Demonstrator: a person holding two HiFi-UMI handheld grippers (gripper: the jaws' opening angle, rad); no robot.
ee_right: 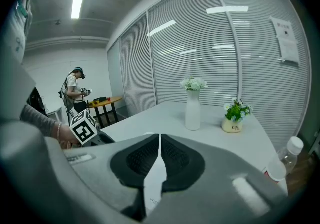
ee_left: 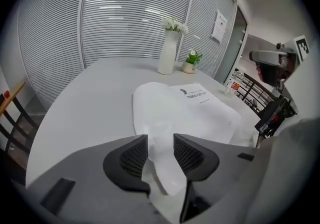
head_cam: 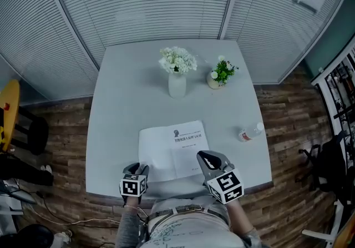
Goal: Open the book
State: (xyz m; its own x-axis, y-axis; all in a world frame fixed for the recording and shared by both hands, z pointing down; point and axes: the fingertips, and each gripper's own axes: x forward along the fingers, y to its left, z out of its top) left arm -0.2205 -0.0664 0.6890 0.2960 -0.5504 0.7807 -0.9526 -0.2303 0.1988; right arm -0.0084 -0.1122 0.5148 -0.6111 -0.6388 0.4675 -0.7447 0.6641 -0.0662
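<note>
The book [head_cam: 173,152] lies on the desk [head_cam: 119,102] right in front of both tools, near the desk's edge. It is a thin white booklet. Its blank leaf [ee_left: 160,118] is spread on the left tool's side and its printed title page [head_cam: 188,144] on the right tool's side.

The left tool [ee_left: 160,149] is released: its jaws stand apart, with the near end of the blank leaf running loose between them and the pads not pressing on it. The right tool [ee_right: 160,154] is clenched on the thin edge of a page [ee_right: 156,180] at the book's near corner.

The opening looks largely done, with the first leaf laid over. Next, I judge, the left tool should lift clear without dragging the leaf. The right tool can either let go or carry its page across, gently, since the paper is limp and could crease.
</note>
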